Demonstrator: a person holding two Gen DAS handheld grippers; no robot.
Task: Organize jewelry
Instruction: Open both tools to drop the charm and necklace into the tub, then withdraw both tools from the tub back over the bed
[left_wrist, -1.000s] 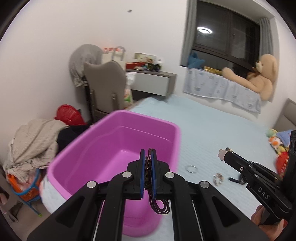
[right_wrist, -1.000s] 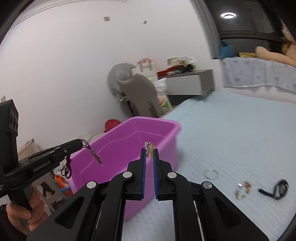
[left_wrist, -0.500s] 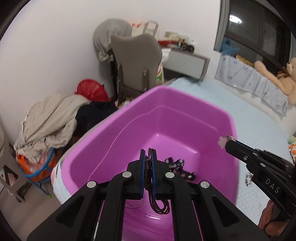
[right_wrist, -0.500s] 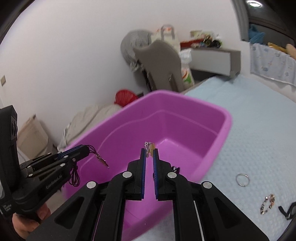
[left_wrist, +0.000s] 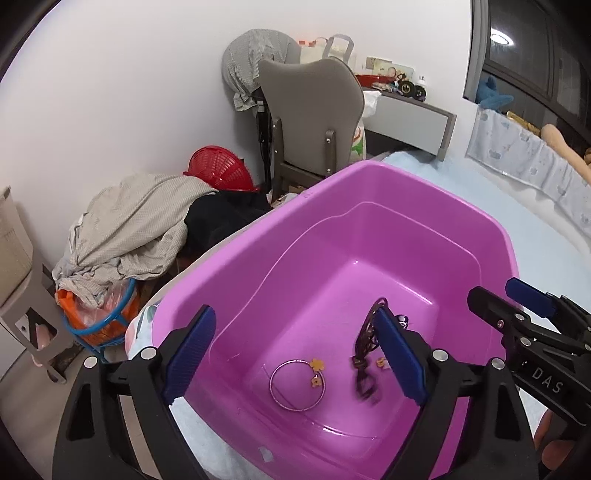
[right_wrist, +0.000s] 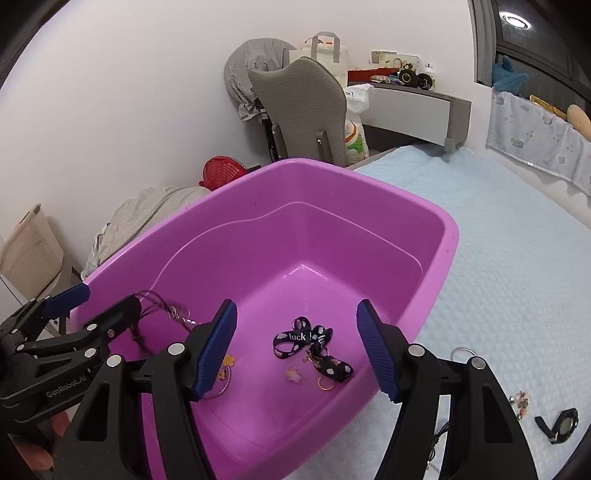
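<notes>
A purple plastic tub stands on the bed. My left gripper is open above it; a dark cord necklace hangs off its right pad, blurred. My right gripper is open and empty over the tub. On the tub floor lie a thin ring bangle with flower charms, a black "luck" ribbon strap, a small flower charm and a gold ring. On the bed right of the tub lie a silver ring, a bead bracelet and a black strap.
The light blue bed cover stretches right. Past the tub's far side are a grey chair, a red basket, a heap of clothes and a desk. A beige bin stands at left.
Both grippers moved in over the tub and opened. The right one's small flower piece now lies on the tub floor. The left's cord necklace slips loose off its right pad.
</notes>
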